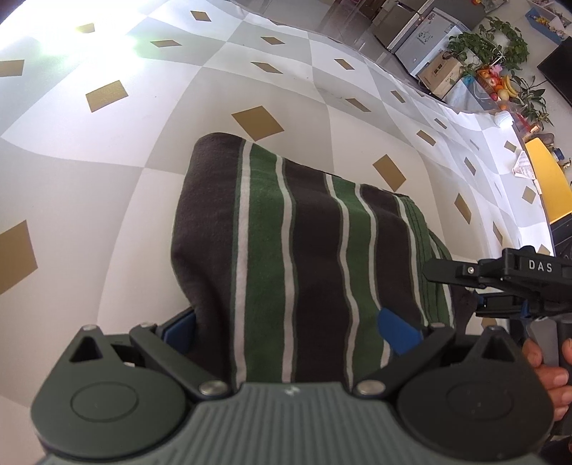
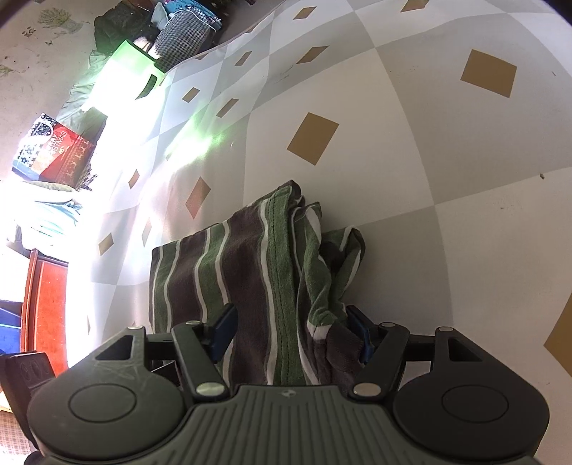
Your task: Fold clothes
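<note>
A folded garment [image 1: 286, 232] with dark brown, green and white stripes lies on the checked tablecloth [image 1: 107, 196]. My left gripper [image 1: 287, 331] stands open at its near end. One blue pad [image 1: 178, 329] sits beside the cloth's left edge and the other rests on top of the cloth. In the right wrist view the same garment [image 2: 243, 268] shows its layered edge, with a loose bunched part on the right. My right gripper [image 2: 293, 334] is open and straddles this end, and the bunched cloth touches its right pad [image 2: 361, 336]. In the left wrist view the right gripper [image 1: 461, 286] comes in from the right, held by a hand [image 1: 547, 368].
The tablecloth [image 2: 429, 179] is grey and white with tan diamonds and spreads wide beyond the garment. Past its far edge are potted plants [image 1: 497, 39], fruit and boxes. The right wrist view shows a clothes pile [image 2: 178, 25], a red printed box [image 2: 60, 150] and red wooden furniture [image 2: 46, 304].
</note>
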Tool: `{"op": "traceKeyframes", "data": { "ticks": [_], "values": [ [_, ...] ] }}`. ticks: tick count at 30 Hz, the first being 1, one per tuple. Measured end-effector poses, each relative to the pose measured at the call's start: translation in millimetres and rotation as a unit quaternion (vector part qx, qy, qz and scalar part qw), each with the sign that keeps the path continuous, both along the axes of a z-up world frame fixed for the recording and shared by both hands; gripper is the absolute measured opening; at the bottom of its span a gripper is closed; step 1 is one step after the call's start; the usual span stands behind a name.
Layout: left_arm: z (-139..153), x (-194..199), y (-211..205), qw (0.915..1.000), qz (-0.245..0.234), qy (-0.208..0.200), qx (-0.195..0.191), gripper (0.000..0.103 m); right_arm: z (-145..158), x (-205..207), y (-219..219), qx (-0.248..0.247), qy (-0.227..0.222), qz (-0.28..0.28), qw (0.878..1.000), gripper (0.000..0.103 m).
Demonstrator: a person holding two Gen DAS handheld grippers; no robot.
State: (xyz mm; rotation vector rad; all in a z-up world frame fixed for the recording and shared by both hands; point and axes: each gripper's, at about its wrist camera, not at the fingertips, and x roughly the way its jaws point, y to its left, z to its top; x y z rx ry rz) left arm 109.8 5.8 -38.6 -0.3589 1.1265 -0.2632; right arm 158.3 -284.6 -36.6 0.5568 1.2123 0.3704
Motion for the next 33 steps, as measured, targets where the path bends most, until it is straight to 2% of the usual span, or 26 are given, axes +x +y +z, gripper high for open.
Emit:
{"op": "traceKeyframes", "data": {
  "ticks": [7,14,19,25,29,33],
  "values": [
    [0.4,-1.0,-7.8,0.9998,-0.017,-0.009,-0.006,0.103,-0.4,1.5,9.0,0.000,-0.002,0.010,1.000,0.065],
    [-1.5,-0.2,1.1,0.9984,-0.004,-0.006,-0.057,0.103,-3.5,1.7,5.9,0.013,0.001,-0.001,1.000,0.065],
    [-2.4,-0.6,-7.2,0.9969,-0.021,-0.011,-0.075,0.103,-2.5,-0.5,15.8,0.002,-0.011,0.018,1.000,0.062],
    [-3.2,-0.9,-18.0,0.9976,-0.026,-0.021,-0.061,0.103,-1.0,-1.0,19.7,-0.014,-0.015,0.029,0.999,0.057],
    [-2.8,-4.7,-24.0,0.9980,-0.037,-0.035,-0.037,0.103,-3.3,0.4,14.3,0.000,-0.004,0.010,1.000,0.055],
    [-1.4,-6.8,-31.8,0.9971,-0.062,-0.045,-0.006,0.103,-1.6,2.3,18.4,-0.010,-0.006,0.019,1.000,0.055]
  ]
}}
